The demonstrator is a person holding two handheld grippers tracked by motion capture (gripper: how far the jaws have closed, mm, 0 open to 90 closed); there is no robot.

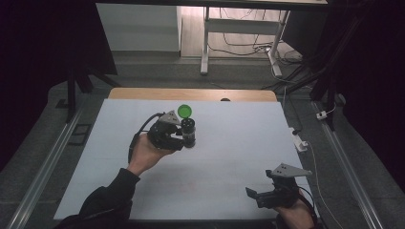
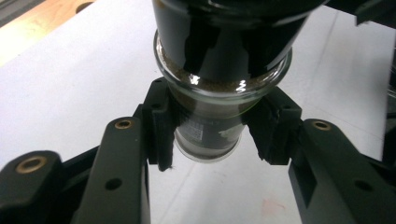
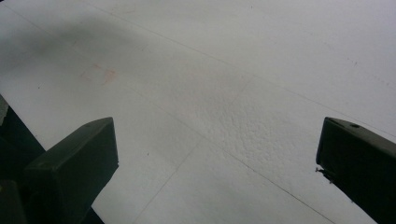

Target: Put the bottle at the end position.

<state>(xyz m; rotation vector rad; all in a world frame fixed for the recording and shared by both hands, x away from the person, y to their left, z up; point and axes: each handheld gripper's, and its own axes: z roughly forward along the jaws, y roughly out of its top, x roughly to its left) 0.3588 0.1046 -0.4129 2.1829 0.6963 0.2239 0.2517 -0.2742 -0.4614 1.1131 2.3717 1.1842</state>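
A dark glass jar (image 1: 188, 132) stands near the middle of the white table top (image 1: 239, 133). My left gripper (image 1: 185, 139) comes at it from the left and is shut on it. In the left gripper view the pads (image 2: 161, 133) press both sides of the jar (image 2: 210, 93), which holds brown granules behind clear glass. A round green lid (image 1: 184, 111) shows just behind the jar's top; whether it is attached I cannot tell. My right gripper (image 1: 254, 195) rests near the front right edge, open. Its view shows the right gripper (image 3: 217, 140) with nothing but bare white table between the jaws.
A strip of wooden table (image 1: 191, 94) runs along the far edge of the white top. A white power strip (image 1: 300, 139) with a cable lies off the right edge. Metal rails (image 1: 52, 157) flank the table on the floor.
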